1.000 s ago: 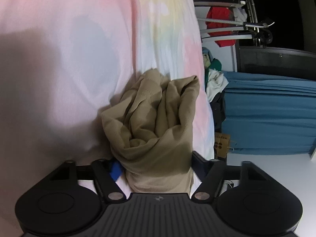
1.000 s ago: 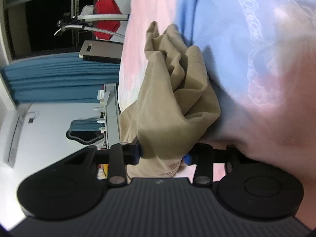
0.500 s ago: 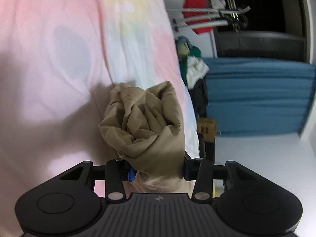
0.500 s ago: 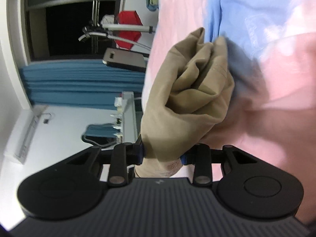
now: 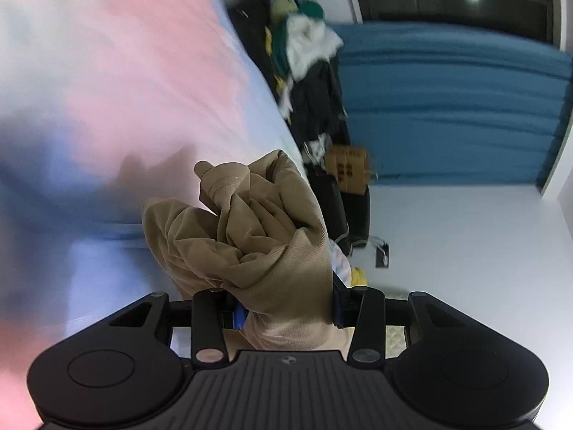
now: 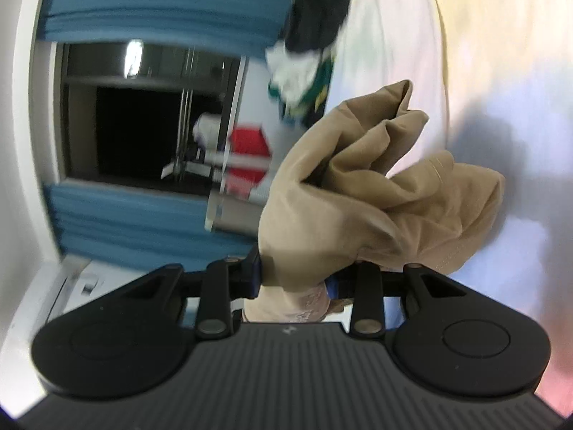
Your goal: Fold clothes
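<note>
— Cloth: tan, soft, light, limp; bunched at lower centre of both frames, over pastel bedding.
— Grip? 
— Left gripper and right gripper each pinching a wad, freshly tightened. Better taken by hems or corners.

Both grippers clamped
Left gripper and right gripper each pinch bunched tan cloth, fingers toward 12 o'clock

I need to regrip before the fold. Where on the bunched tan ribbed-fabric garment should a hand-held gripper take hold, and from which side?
Take the tan ribbed-fabric garment at its stitched hem edge, coming from the free outer side. The rest is a crumpled wad pinched at the middle, so only that hem gives a straight, flat line; probably the cleaner fold.
</note>
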A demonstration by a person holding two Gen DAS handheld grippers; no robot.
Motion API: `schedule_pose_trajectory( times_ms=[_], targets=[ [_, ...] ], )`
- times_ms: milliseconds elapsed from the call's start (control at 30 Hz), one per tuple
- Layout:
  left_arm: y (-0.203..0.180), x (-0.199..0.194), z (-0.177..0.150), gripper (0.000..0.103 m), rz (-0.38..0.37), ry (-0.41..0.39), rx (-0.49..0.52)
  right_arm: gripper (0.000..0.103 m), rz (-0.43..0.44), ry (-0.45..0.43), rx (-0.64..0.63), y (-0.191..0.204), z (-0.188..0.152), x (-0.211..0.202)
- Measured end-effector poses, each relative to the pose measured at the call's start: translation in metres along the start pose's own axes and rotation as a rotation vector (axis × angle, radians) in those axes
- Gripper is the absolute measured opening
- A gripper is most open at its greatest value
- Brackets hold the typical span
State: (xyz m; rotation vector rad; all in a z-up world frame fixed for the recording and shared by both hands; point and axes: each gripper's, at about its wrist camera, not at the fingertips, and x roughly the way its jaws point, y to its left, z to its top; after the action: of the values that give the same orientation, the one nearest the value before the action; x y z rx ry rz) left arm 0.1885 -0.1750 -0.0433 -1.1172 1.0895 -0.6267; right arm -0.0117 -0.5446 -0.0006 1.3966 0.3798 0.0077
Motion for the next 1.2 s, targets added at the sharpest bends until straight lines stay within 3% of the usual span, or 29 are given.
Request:
schedule_pose_trajectory(
  times_ms=[167, 300, 433, 633, 867, 1000, 1033, 1133, 1200],
  targets=[
    [-0.027, 0.097, 0.006, 0.044, -0.003, 0.038, 0.002, 0.037, -0.054, -0.097, -0.069, -0.001, 0.091, 0.024],
    [-0.048, 0.161, 0.017, 0.044, 0.030, 0.045, 0.115, 0.037, -0.064, -0.149, -0.120, -0.018, 0.131, 0.038],
    [-0.021, 0.190, 0.013, 0.044, 0.021, 0.077, 0.156, 0.037, -0.059, -0.175, -0.162, -0.050, 0.145, 0.060],
    [0.059, 0.190, 0.000, 0.044, 0.132, 0.168, 0.133, 0.037, -0.149, -0.088, -0.128, -0.117, 0.125, 0.072],
    [0.090, 0.184, -0.013, 0.050, 0.222, 0.179, 0.279, 0.037, -0.187, -0.073, 0.032, -0.188, 0.076, 0.056],
    [0.069, 0.174, -0.020, 0.059, 0.286, 0.164, 0.419, 0.042, -0.219, -0.092, 0.122, -0.187, 0.071, 0.052],
    [0.059, 0.168, -0.023, 0.067, 0.295, 0.166, 0.455, 0.044, -0.239, -0.091, 0.145, -0.184, 0.071, 0.050],
    [0.030, 0.143, -0.037, 0.081, 0.343, 0.158, 0.565, 0.048, -0.381, -0.091, 0.155, -0.160, 0.067, 0.034],
    [-0.006, 0.139, -0.039, 0.085, 0.344, 0.128, 0.646, 0.048, -0.489, -0.097, 0.092, -0.140, 0.062, 0.020]
  ],
)
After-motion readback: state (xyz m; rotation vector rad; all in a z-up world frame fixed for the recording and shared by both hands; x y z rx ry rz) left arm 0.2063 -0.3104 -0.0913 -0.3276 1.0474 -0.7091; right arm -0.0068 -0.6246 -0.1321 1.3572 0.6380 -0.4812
